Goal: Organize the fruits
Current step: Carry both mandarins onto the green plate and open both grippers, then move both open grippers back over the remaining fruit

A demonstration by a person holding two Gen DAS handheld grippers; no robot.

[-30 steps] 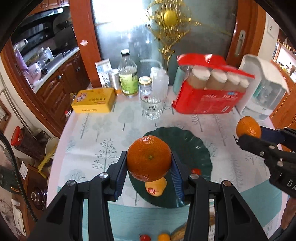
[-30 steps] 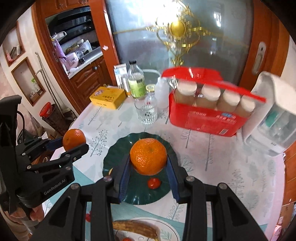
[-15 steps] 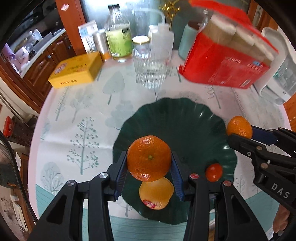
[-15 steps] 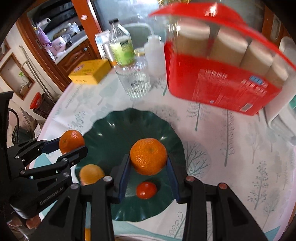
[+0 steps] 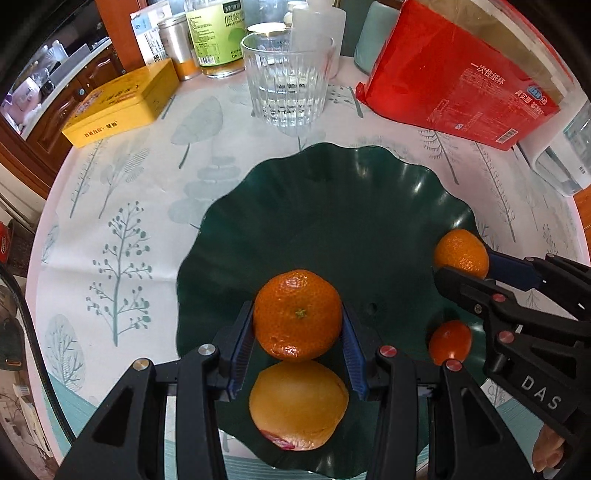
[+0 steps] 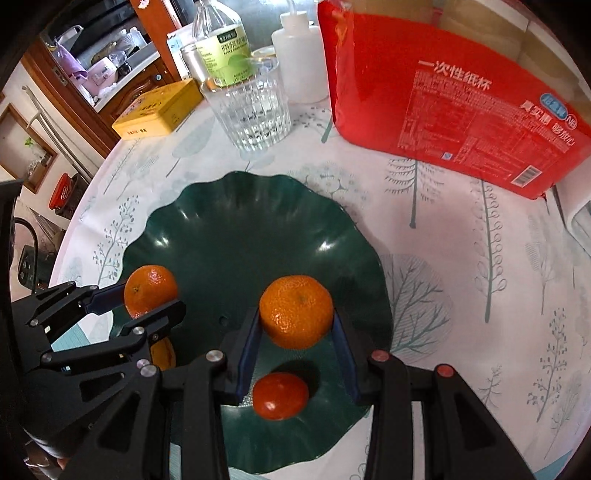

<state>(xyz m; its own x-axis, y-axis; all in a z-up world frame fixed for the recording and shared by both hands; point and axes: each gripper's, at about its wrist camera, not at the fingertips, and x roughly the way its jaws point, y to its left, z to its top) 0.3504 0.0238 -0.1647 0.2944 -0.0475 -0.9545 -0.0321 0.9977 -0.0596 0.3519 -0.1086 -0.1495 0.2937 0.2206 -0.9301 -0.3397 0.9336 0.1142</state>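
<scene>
My left gripper is shut on a tangerine just above the near part of the dark green wavy plate. A yellow-orange fruit with a red sticker lies on the plate under it. My right gripper is shut on a second tangerine, low over the plate. A small red-orange fruit lies on the plate below it, also visible in the left wrist view. Each gripper shows in the other's view, holding its tangerine.
Behind the plate stand a ribbed glass of water, a yellow tin, a green-labelled bottle, a white squeeze bottle and a red pack of paper cups. A white appliance stands at the right. The table edge curves at left.
Both grippers have come down and forward with their tangerines, from high above the table to just over the plate. The plate and its fruits now loom much closer.
</scene>
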